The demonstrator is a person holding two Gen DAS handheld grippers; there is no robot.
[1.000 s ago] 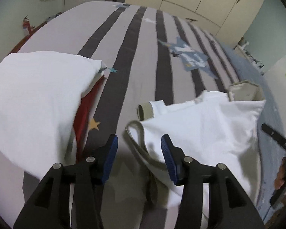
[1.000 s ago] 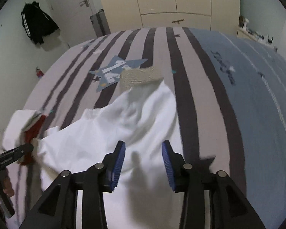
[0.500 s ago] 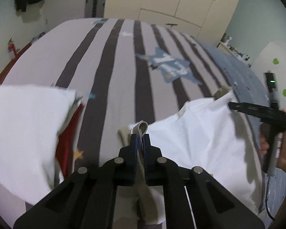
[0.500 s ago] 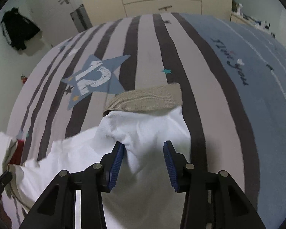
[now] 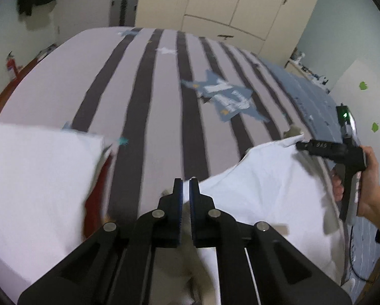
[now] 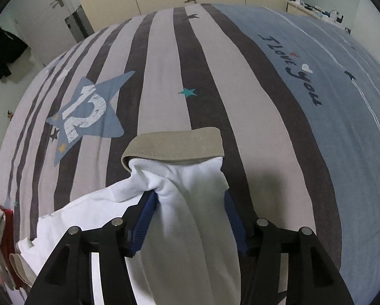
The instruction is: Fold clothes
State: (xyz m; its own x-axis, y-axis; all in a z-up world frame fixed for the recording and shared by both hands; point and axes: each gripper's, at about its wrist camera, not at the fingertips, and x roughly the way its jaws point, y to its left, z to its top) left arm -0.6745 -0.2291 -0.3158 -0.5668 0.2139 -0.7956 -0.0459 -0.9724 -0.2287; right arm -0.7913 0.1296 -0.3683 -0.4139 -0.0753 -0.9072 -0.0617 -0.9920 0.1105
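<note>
With the left gripper [image 5: 186, 190] clamped shut on the beige-trimmed edge of the white shirt [image 5: 261, 185] lying across the bed [image 5: 154, 96], the right gripper [image 6: 190, 200], its jaws opening around the sleeve [image 6: 190, 178], should close before both lift evenly.

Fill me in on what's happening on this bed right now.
A person is folding a white shirt on the striped bed cover, with a handheld gripper in each hand. The left gripper is shut on the shirt's edge near its beige trim. The right gripper straddles a sleeve just behind its beige cuff, its jaws opening. A stack of folded clothes lies nearby.
</note>
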